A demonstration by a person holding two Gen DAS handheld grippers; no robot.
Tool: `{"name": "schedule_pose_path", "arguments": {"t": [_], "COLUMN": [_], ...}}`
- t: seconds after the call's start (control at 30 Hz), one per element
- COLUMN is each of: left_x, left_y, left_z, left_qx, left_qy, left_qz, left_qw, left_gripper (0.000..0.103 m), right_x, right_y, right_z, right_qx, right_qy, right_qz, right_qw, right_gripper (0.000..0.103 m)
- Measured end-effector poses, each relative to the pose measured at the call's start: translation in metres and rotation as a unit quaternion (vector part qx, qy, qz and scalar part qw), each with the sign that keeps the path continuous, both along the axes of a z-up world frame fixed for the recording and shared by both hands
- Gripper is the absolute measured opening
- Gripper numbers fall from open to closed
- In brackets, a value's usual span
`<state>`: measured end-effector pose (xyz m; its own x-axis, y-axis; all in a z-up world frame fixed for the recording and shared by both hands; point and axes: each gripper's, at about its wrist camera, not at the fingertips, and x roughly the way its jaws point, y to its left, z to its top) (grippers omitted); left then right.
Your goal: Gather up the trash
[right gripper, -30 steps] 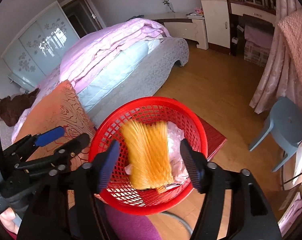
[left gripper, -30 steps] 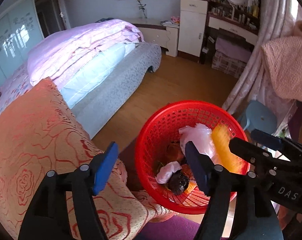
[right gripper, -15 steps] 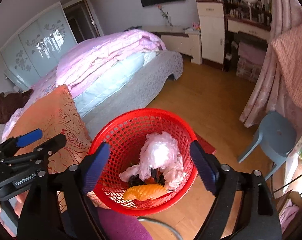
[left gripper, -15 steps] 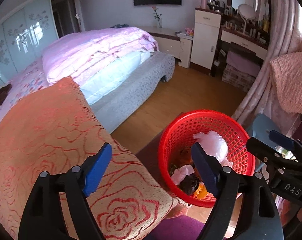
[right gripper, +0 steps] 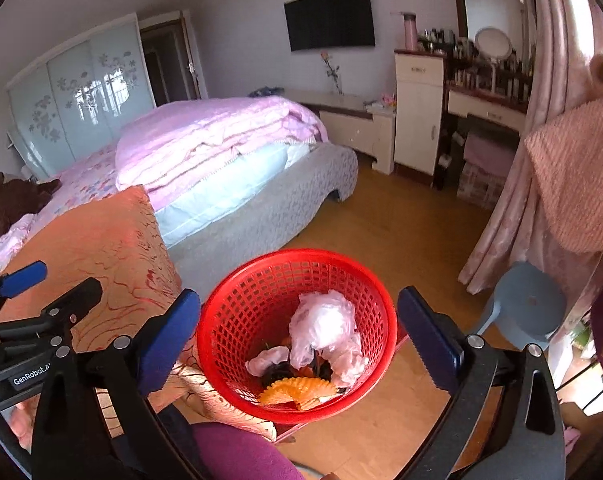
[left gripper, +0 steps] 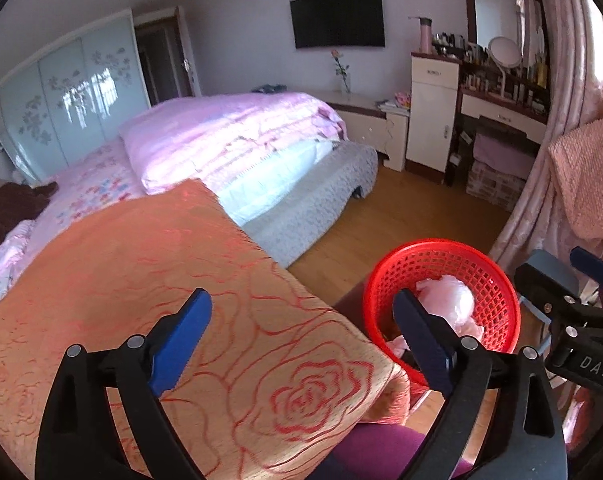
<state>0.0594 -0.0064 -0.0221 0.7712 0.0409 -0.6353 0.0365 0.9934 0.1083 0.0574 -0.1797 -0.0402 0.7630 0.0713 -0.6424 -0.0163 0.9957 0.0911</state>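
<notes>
Right wrist view is showing you the basket (right gripper: pixel 297 336) directly below the right gripper (right gripper: pixel 299 340), whose jaws have just been opening and are now standing spread wide with nothing pinched between them. The trash is lying inside the basket: a white bag (right gripper: pixel 325 332), an orange wrapper (right gripper: pixel 297 390) and some darker scraps under them. Your left gripper (left gripper: pixel 301 344) is also hanging empty, its jaws having just been opening too, over the orange cushion (left gripper: pixel 161 300) with the basket at its right side. I am judging that this drop is finished. The risk from here is mostly in the next movement: the basket is standing just beside the cushion on a low red surface, so a wide finger swinging low is able to catch the rim and tip it. The bag is sitting high and light, so it is possibly falling out if the basket is knocked.
</notes>
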Motion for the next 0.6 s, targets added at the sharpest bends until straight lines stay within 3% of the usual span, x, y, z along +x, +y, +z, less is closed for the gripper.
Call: {"name": "schedule_pose_path", "arguments": {"t": [0.3,0.6], "left_x": [-0.036,-0.043], "left_y": [0.005,0.005], "left_z": [0.009,0.003], "left_qx": [0.014,0.003], "left_qy": [-0.046,-0.037], "left_qz": [0.001,0.001], "left_qw": [0.9989,0.9993], "left_gripper": [0.093,0.094], "right_x": [-0.036,-0.052], "right_y": [0.009,0.012], "right_z": [0.018,0.02], "right_qx": [-0.013,-0.007], "right_qy": [-0.035,-0.053], "right_qz": [-0.02,-0.03], "right_qw": [0.999,0.998], "right_gripper": [0.096,0.096]}}
